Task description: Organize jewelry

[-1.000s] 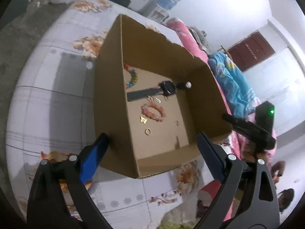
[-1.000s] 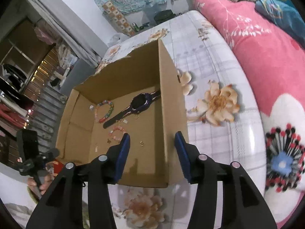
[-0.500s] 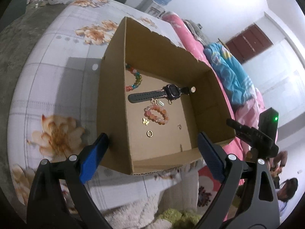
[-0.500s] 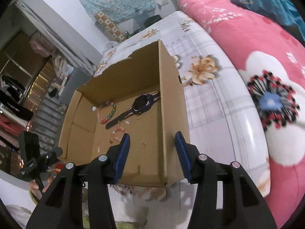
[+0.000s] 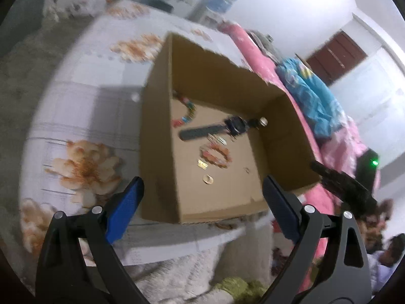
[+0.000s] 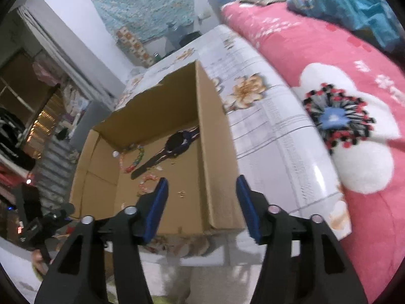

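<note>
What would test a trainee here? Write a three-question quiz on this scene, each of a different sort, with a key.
1. True or false: the watch lies inside the cardboard box.
2. Multiple choice: the left gripper is (a) shut on a bracelet, (b) open and empty, (c) out of view.
3. Fill in: the gold ring lies on the box floor, nearer the camera than the pink ____ bracelet.

Key: 1 true. 2 b; the right gripper is open too, its fingers either side of a box wall. 3 bead.
</note>
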Tool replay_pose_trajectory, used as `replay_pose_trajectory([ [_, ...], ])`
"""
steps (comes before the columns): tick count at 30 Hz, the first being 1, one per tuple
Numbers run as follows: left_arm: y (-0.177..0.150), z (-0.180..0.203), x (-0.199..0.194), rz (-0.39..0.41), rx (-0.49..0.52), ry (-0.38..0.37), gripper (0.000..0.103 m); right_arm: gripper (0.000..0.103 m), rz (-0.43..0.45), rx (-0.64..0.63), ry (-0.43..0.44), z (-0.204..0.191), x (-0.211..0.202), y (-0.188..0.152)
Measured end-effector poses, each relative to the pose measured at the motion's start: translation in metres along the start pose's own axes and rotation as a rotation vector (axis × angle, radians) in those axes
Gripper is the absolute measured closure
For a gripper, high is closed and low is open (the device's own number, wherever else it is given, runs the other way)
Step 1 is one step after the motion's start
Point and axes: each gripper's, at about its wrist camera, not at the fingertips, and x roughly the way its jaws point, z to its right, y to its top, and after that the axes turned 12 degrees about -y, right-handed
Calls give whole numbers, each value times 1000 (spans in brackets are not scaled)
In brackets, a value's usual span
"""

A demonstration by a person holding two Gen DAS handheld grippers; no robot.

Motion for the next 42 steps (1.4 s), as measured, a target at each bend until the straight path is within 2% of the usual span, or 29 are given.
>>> replay_pose_trajectory([
  [5, -6, 28, -23, 127, 118, 131, 11, 35, 75, 24, -45, 8, -27, -18],
  [7, -9, 37, -31, 167, 153, 149, 8, 32, 95, 20, -58, 9, -36, -25],
  [11, -16, 55, -42, 205, 191, 186, 8, 27, 130, -5, -95, 1, -51, -40],
  [15, -22, 68, -45, 209, 193, 191, 8, 19, 179, -61, -142, -16, -66, -53],
  [20, -32, 84, -45, 218, 249, 270, 8, 10, 248, -87, -180, -31, -84, -66],
  [23, -39, 92, -42, 206, 287, 289, 8, 8, 272, -95, -228, -37, -88, -74],
  [26, -44, 92, -39, 199, 285, 319, 8, 7, 289, -130, -271, -47, -89, -80],
  [32, -45, 89, -37, 186, 266, 332, 8, 6, 315, -182, -342, -64, -92, -83],
  [39, -47, 92, -30, 187, 282, 432, 8, 6, 338, -206, -416, -81, -95, -82],
  [42, -48, 92, -28, 177, 292, 436, 8, 6, 336, -222, -431, -86, -92, -83],
])
